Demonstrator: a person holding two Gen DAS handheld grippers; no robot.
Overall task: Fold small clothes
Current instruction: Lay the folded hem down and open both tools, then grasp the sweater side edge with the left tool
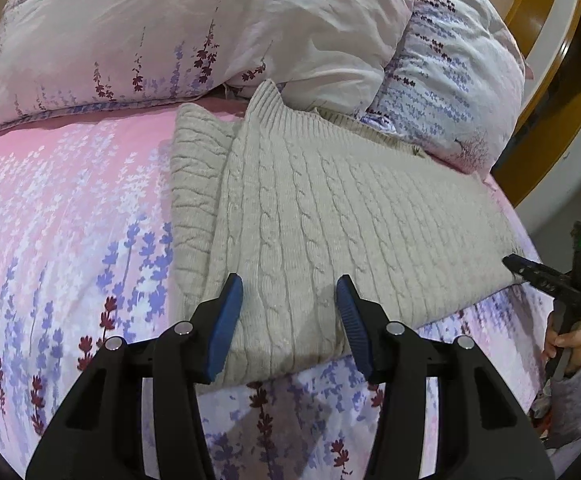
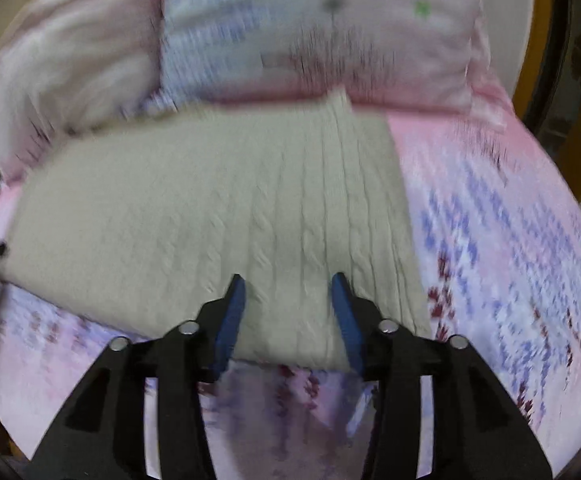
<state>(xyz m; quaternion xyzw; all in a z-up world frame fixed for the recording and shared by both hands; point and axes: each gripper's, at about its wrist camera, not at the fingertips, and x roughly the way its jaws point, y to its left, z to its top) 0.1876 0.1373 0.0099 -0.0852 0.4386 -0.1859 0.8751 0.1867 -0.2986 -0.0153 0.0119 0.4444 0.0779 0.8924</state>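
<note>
A beige cable-knit sweater lies folded flat on the bed, with a narrower folded layer showing along its left side. In the left wrist view my left gripper hovers over the sweater's near edge. Its blue pads stand apart and the knit lies flat between them, not pinched. The right wrist view is blurred. There my right gripper is open over the near right corner of the sweater, with nothing clamped. A person's hand holds the right tool at the far right of the left wrist view.
The pink floral bed sheet spreads left of and in front of the sweater. A bunched duvet and a pillow lie behind it. A wooden headboard rises at the back right. The pillow also sits behind the sweater in the right wrist view.
</note>
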